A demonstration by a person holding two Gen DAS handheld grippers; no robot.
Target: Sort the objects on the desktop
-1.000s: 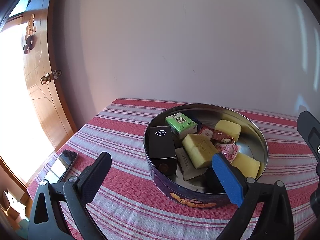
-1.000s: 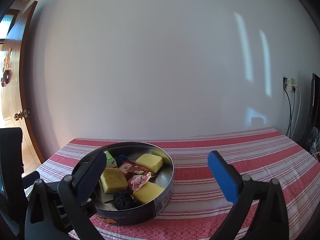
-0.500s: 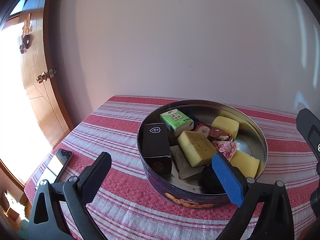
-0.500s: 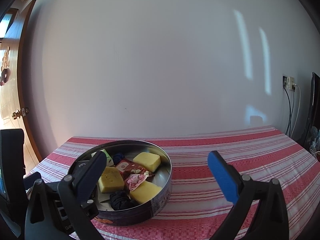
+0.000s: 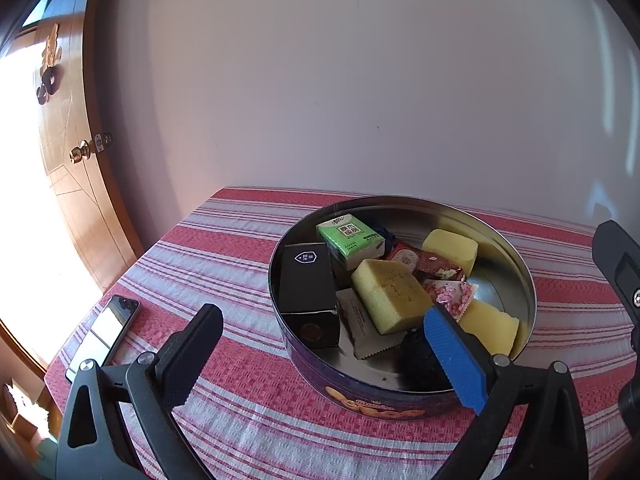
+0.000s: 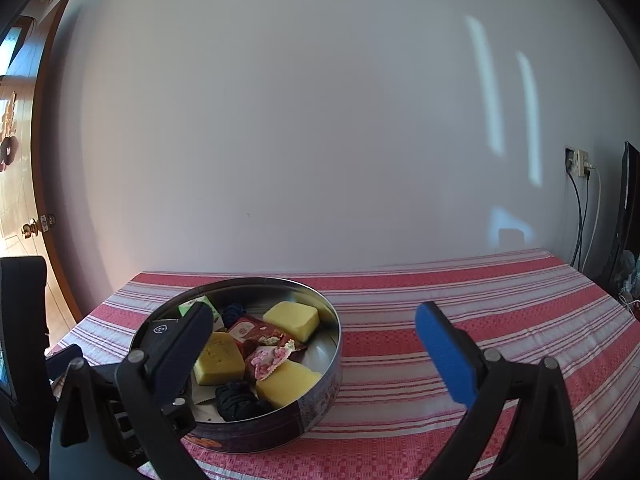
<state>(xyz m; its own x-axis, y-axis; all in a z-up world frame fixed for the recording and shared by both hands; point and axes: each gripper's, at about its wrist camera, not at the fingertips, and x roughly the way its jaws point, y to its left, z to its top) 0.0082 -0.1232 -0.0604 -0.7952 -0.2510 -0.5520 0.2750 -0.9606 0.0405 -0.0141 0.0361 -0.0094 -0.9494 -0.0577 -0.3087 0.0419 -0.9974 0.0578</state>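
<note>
A round metal tin (image 5: 380, 404) stands on the red striped tablecloth. It holds a black box (image 5: 306, 284), a green tissue pack (image 5: 350, 240), three yellow sponges (image 5: 390, 290), a red snack packet (image 5: 424, 264), a pink packet (image 5: 452, 294), a white packet (image 5: 360, 328) and a dark bundle (image 5: 420, 356). My left gripper (image 5: 320, 316) hovers open and empty over the tin's near rim. My right gripper (image 6: 312, 312) is open and empty too, with the tin (image 6: 312, 412) to its lower left.
A phone (image 5: 104, 332) lies near the table's left edge. A wooden door (image 5: 68, 184) is on the left, a white wall behind. Cables (image 6: 580, 216) hang at the far right. Bare tablecloth (image 6: 480, 304) stretches right of the tin.
Both views have drifted slightly, so the tin sits a little further left in each. Both grippers stay open and empty, and nothing in the tin has moved.
</note>
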